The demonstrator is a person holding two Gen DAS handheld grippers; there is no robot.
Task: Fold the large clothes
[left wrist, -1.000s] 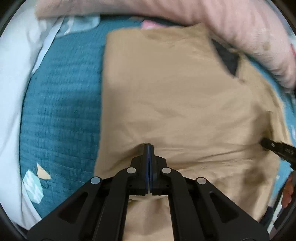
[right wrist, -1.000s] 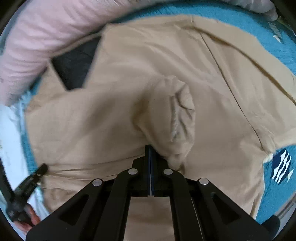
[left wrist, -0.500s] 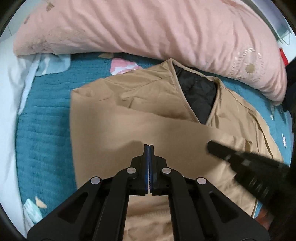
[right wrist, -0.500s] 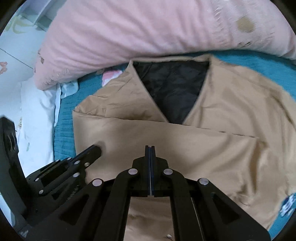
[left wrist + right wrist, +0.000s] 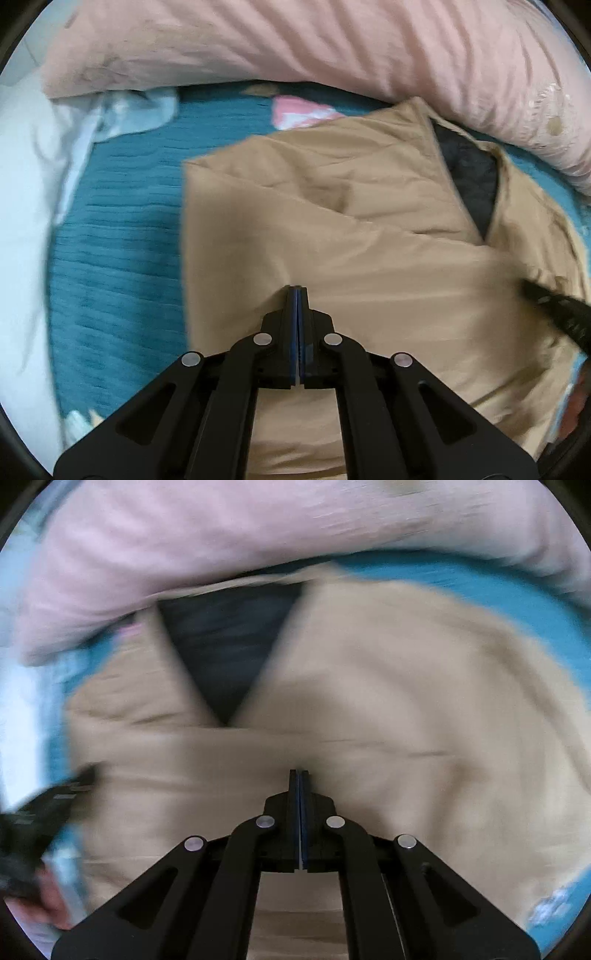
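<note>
A tan jacket (image 5: 332, 236) with dark lining (image 5: 469, 184) is laid on the teal bedspread (image 5: 122, 258), filling the centre of both views, below a pink pillow (image 5: 295, 40). One panel is seen folded across the front (a straight crease runs mid-frame), so a first fold appears done; further folds seem left. The left claw (image 5: 297, 291) and right claw (image 5: 299, 775) are each clenched over the cloth; whether fabric is pinched cannot be told.

Bedroom in a home, we record: a bed spread with a teal textured blanket (image 5: 118, 258), a large pink quilt (image 5: 295, 44) bunched along its far side, white bedding (image 5: 22, 221) at the left edge, and a tan jacket (image 5: 332, 240) laid flat on top.
</note>
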